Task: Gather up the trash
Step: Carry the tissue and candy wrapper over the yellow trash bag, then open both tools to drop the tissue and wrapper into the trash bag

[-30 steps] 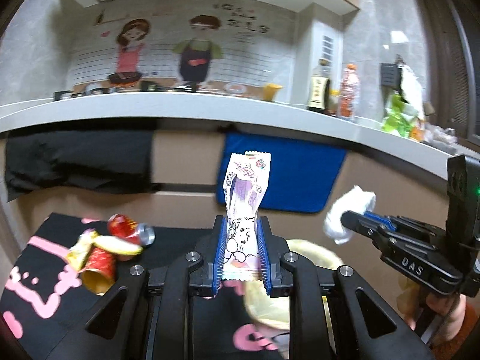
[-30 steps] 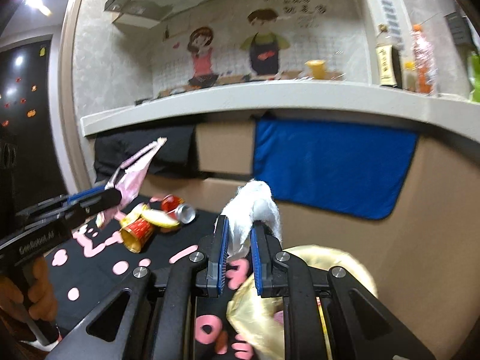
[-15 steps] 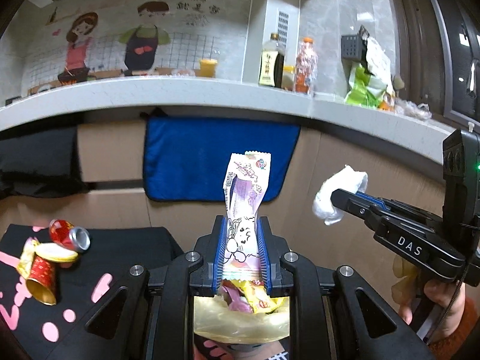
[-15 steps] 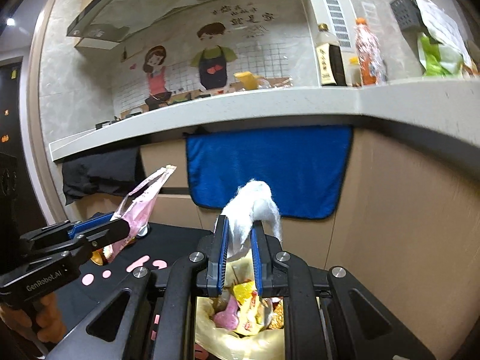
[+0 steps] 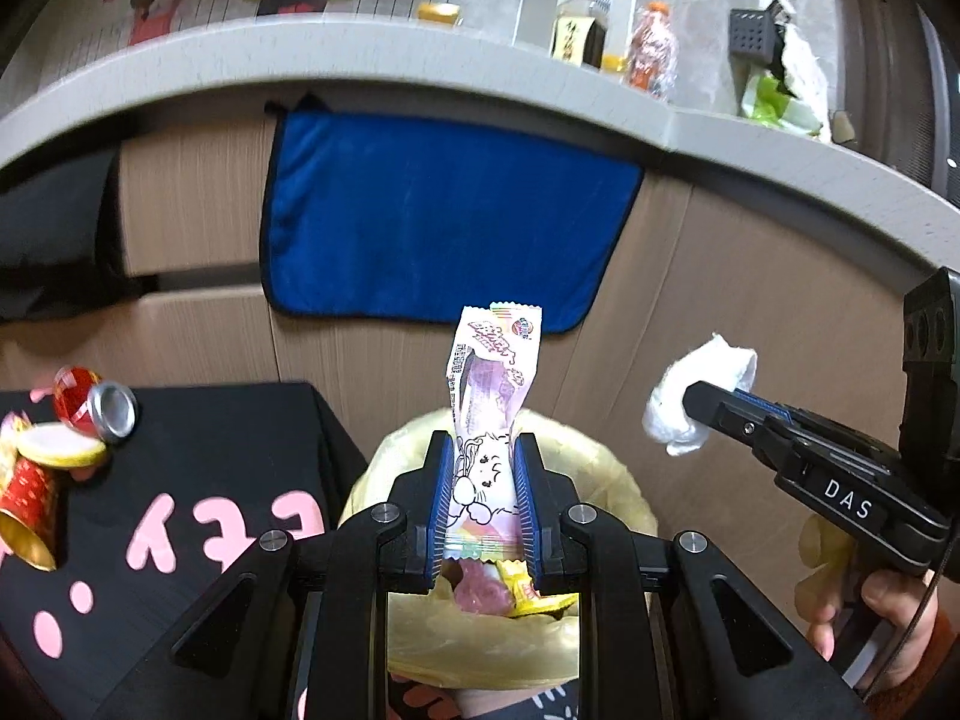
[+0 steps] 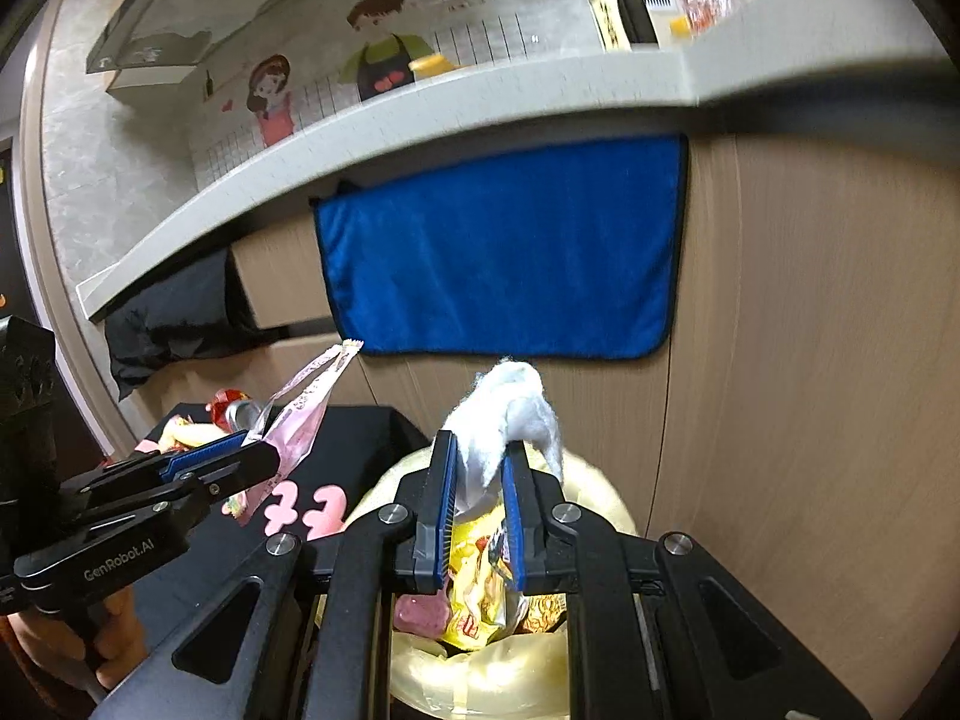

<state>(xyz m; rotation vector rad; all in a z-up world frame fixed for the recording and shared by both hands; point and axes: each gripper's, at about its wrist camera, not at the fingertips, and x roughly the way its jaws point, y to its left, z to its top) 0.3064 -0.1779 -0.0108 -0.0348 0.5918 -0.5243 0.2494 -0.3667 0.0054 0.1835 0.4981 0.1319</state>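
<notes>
Seen from both wrist cameras, above a bin lined with a yellow trash bag (image 5: 606, 462) already partly filled with crumpled packets. Left gripper (image 5: 480, 450) clamped narrow on a pink and white snack wrapper (image 5: 492, 372), pinched at the lower end, the rest standing straight up between the blue pads with a slight twist near the top. Right gripper (image 6: 480, 468) closed almost fully on a white tissue wad (image 6: 510, 414), squeezed at the base, the loose top flopping over one fingertip. Both pieces suspended over the bag's mouth, not yet inside, side by side and apart from each other. Judged by look: wrapper thin, feather-light, springy film, probably slick, likely to flutter or cling to a pad on release; sealed crimped edge the firmest place to pinch. Tissue soft, compressible, nearly weightless, prone to snag on the pad ridges or tear if tugged; best taken through the thick middle of the wad. Neither breakable, so a firm squeeze does no harm. To the left, a black tablecloth (image 5: 198, 450) with pink shapes, carrying more rubbish: a crushed red can (image 5: 96, 402), a pale peel-like scrap (image 5: 60, 450) and a red and gold paper cup (image 5: 27, 510), clustered and touching. Behind, a blue towel (image 5: 444, 228) hanging from the counter edge.
</notes>
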